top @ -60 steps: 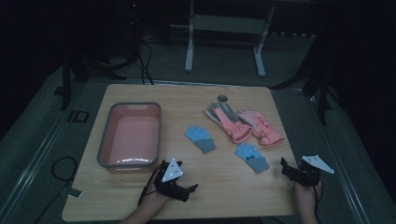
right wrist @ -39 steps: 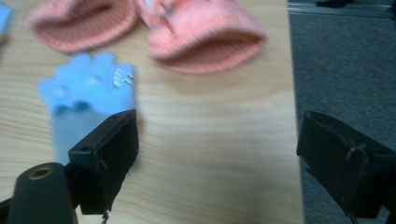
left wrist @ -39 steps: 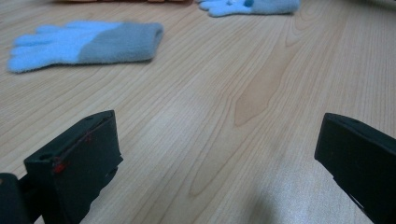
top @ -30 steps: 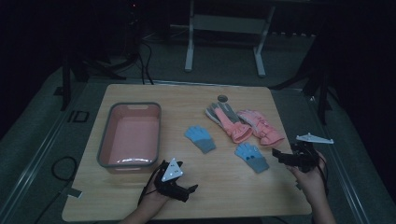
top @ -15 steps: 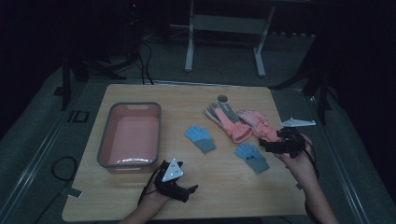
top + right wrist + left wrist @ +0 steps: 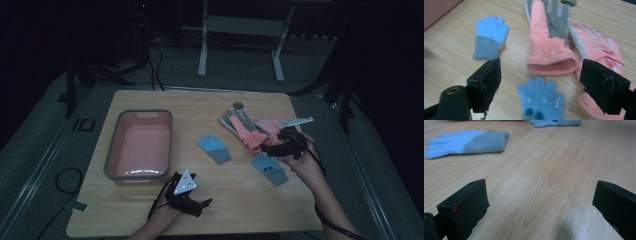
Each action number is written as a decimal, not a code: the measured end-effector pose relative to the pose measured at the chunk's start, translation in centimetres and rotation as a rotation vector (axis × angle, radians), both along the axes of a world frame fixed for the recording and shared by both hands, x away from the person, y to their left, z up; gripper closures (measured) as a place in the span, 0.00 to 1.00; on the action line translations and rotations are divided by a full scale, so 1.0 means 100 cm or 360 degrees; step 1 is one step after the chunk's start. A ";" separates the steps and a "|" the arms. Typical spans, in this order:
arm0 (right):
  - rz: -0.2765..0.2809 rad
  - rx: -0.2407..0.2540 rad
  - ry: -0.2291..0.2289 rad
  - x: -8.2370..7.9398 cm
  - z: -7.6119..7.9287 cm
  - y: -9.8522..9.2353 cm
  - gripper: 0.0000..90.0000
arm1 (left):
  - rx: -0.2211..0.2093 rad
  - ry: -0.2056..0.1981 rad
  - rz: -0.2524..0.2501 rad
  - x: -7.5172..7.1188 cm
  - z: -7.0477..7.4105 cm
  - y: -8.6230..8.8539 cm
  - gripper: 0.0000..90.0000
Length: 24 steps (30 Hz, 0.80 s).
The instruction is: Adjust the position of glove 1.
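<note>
right gripper [image 6: 272, 148], jaws apart and just closing slightly, hangs over pink gloves [image 6: 250, 136].

Dark room, grey floor [image 6: 250, 65], metal stand [image 6: 240, 25]

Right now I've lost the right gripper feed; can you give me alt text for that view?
The right gripper, jaws wide with nothing between them, hovers over a wooden table above a small blue glove with dots. Beyond lie a pink glove with a grey palm, a second pink glove at right, and a blue-and-grey knit glove at left.
</note>
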State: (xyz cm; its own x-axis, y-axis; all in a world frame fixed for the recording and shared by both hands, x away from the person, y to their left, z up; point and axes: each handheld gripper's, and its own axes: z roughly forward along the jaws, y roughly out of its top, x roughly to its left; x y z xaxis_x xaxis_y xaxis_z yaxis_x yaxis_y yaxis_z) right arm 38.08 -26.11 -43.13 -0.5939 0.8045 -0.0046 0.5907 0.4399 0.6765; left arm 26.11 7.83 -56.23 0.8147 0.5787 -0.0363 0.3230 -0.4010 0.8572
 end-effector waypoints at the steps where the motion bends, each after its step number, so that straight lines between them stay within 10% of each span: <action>1: 0.0006 -0.0002 0.0004 0.002 0.000 0.003 0.19 | -0.0001 0.0001 0.0000 0.000 0.000 0.000 0.00; 24: 0.0338 -0.0174 0.0158 0.044 -0.041 0.098 0.38 | 0.0004 -0.0014 -0.0030 -0.002 0.000 0.000 0.00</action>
State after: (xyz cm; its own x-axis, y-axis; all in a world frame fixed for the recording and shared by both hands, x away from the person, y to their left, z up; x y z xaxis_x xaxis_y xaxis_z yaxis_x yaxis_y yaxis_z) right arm 42.46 -16.30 -47.27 -0.7513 0.6597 -0.0179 0.5385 0.6284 0.5613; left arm 25.93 7.83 -56.22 0.8257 0.5635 -0.0278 0.3082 -0.4092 0.8588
